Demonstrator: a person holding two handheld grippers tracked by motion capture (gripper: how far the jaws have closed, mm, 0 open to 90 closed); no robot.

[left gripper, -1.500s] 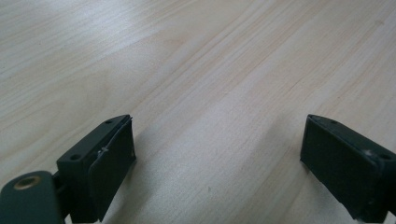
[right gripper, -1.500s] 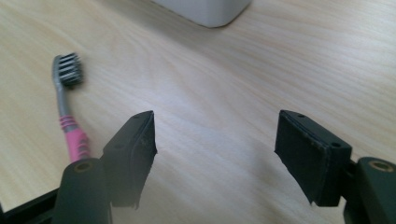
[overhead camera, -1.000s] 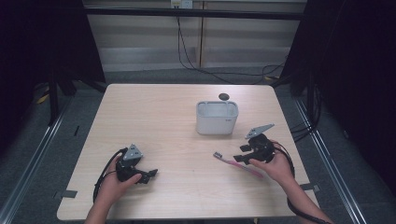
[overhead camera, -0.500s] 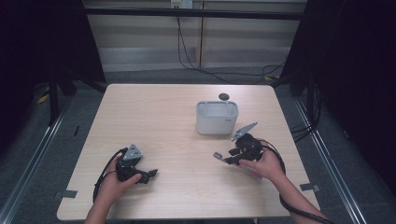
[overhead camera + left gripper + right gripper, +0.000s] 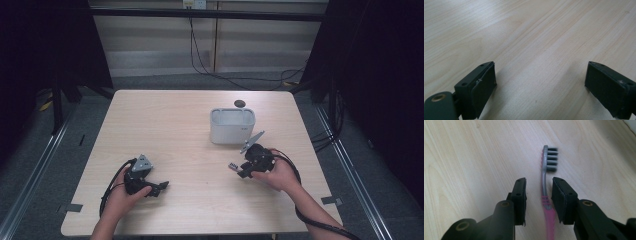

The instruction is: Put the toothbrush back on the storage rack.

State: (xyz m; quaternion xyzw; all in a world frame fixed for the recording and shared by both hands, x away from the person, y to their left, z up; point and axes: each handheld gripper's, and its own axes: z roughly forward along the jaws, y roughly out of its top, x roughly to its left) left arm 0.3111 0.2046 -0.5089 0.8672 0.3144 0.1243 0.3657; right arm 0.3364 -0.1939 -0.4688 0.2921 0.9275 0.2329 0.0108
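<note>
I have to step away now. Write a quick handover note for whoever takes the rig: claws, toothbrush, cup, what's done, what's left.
Right claw: jaws straddle the toothbrush near its neck and have just been closing; gaps show on both sides, so no grip yet.
Left claw: open, with nothing between its jaws, low over bare table at the near left.
Toothbrush: lies flat on the table, grey bristle head pointing away from the claw, pink handle toward it.
White cup: upright just beyond the right claw; nothing seen inside.
Done: right claw lined up on the brush.
Left: finish closing, lift, then probably put the brush in the cup.
</note>
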